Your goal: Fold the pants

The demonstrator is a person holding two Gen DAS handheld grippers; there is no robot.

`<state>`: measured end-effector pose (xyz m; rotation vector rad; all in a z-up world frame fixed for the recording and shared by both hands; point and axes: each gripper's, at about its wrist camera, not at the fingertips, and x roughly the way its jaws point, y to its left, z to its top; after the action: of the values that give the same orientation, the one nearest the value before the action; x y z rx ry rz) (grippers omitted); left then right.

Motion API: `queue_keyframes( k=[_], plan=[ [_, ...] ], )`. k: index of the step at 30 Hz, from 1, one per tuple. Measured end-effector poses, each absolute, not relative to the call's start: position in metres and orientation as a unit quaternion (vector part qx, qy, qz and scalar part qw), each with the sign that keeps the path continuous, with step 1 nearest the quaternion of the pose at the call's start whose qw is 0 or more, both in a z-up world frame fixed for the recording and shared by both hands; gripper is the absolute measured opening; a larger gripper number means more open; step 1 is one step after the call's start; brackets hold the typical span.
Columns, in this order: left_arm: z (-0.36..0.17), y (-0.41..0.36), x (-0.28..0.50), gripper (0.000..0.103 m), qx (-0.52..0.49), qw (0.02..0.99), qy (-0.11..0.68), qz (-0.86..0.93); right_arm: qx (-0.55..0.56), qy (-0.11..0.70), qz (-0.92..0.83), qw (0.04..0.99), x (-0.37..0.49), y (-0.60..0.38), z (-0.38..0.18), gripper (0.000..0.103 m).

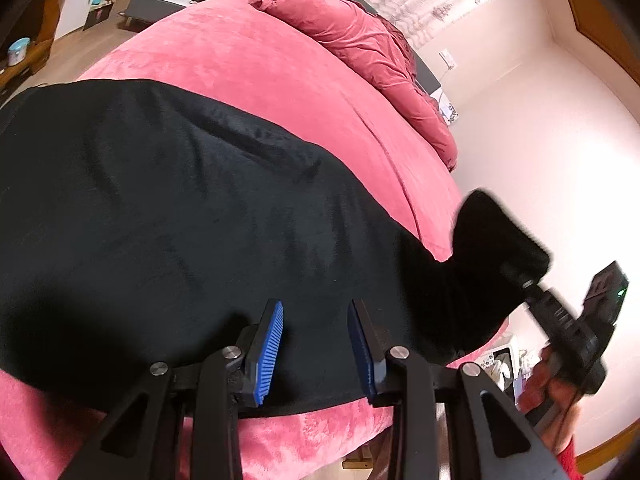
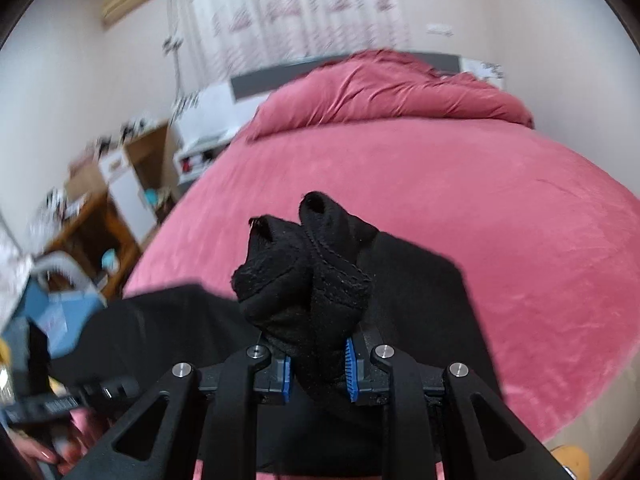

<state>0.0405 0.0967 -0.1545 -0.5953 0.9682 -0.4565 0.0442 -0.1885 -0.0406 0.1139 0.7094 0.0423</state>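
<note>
Pink bedding covers the bed (image 1: 248, 68), which carries the black pants (image 1: 160, 208) spread flat across its near edge, with a rumpled duvet (image 1: 360, 36) at the far end. At the left, our left tool (image 1: 316, 344) hovers over the near hem of the cloth with its blue pads (image 1: 272, 344) spread apart and nothing pinched between them. At the right, our right tool (image 2: 318, 368) is pinching a bunched end of the pants (image 2: 308, 272), lifted clear of the bed (image 2: 480, 200). For a clean fold, we judge that the left tool should pin the flat part while the right tool carries its end across, low and level. Keep the raised edge taut, align it with the opposite edge, then let go.
</note>
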Motion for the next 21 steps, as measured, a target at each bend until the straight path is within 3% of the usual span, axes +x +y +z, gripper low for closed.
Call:
queue_keyframes(
  k=[10, 14, 17, 21],
  plan=[
    [-0.154, 0.089, 0.041, 0.034, -0.287, 0.806, 0.467, -0.222, 0.015, 0.436, 0.050, 0.899, 0.055, -0.145, -0.126, 0.026],
    [-0.149, 0.074, 0.043, 0.034, -0.275, 0.805, 0.469, -0.239, 0.016, 0.469, 0.078, 0.880, 0.053, -0.144, -0.143, 0.044],
    [-0.145, 0.059, 0.050, 0.034, -0.262, 0.800, 0.475, -0.255, 0.037, 0.468, 0.133, 0.873, 0.042, -0.150, -0.128, 0.067],
    [-0.144, 0.035, 0.060, 0.034, -0.256, 0.786, 0.486, -0.284, 0.089, 0.421, 0.179, 0.885, 0.022, -0.179, -0.098, 0.068]
  ],
)
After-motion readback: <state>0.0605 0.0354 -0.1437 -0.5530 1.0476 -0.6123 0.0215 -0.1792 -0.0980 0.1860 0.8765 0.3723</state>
